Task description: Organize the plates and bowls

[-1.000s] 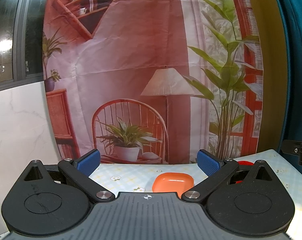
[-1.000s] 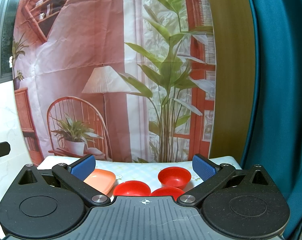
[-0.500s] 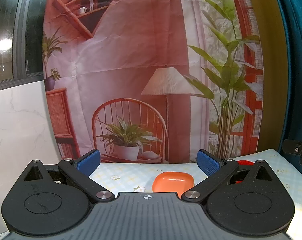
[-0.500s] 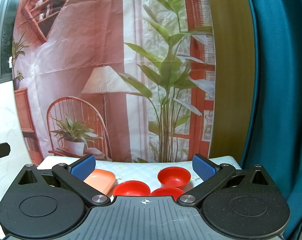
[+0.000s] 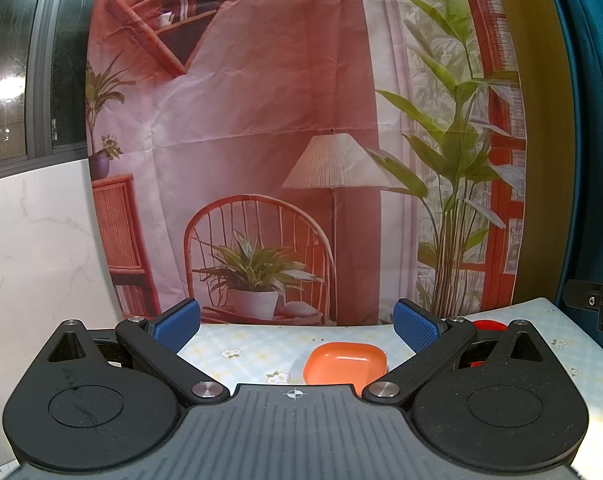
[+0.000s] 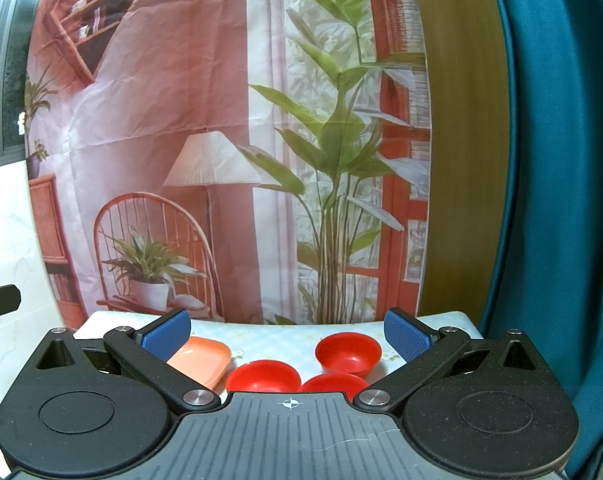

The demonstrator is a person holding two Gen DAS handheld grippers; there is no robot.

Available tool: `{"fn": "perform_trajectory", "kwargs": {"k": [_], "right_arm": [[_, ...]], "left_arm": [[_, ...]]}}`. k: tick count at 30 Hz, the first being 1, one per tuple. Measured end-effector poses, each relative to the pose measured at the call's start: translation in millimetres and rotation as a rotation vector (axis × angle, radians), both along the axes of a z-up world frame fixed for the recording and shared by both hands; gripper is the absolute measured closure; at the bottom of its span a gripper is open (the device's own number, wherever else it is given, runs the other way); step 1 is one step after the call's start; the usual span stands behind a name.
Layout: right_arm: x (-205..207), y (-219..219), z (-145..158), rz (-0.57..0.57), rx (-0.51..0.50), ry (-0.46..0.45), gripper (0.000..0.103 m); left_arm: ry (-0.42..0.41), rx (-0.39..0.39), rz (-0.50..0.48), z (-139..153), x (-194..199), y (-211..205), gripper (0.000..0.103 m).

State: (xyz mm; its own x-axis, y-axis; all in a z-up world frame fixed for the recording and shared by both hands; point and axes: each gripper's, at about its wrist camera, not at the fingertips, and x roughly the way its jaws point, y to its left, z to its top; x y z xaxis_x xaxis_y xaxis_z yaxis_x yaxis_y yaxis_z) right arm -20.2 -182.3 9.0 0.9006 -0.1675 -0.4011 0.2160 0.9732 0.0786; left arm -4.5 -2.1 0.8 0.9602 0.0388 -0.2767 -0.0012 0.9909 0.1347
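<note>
Three red bowls [image 6: 348, 350] and an orange plate [image 6: 203, 362] are seen on a pale tablecloth [image 5: 253, 344] printed with white flowers. Blue pads [image 6: 163, 335] are carried on black grippers.

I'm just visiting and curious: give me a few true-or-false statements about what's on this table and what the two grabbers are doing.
1. Both grippers are open and hold nothing. True: the left gripper and right gripper have their jaws spread wide.
2. Three red bowls sit on the table. True.
3. The orange plate is stacked on a red bowl. False: it lies on the tablecloth beside them.
4. The plate is round. False: it is squarish with rounded corners.
5. The tablecloth is plain white. False: it has a pale check with small flowers.
</note>
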Motion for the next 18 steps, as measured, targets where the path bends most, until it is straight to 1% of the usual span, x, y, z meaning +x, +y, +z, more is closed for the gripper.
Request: {"fn": "perform_trajectory", "kwargs": {"k": [18], "right_arm": [[1.2, -0.9, -3.5, -0.001, 0.0, 0.001, 0.0]], "left_arm": [[0.002, -0.001, 0.001, 0.1, 0.5, 0.7, 0.0]]}}
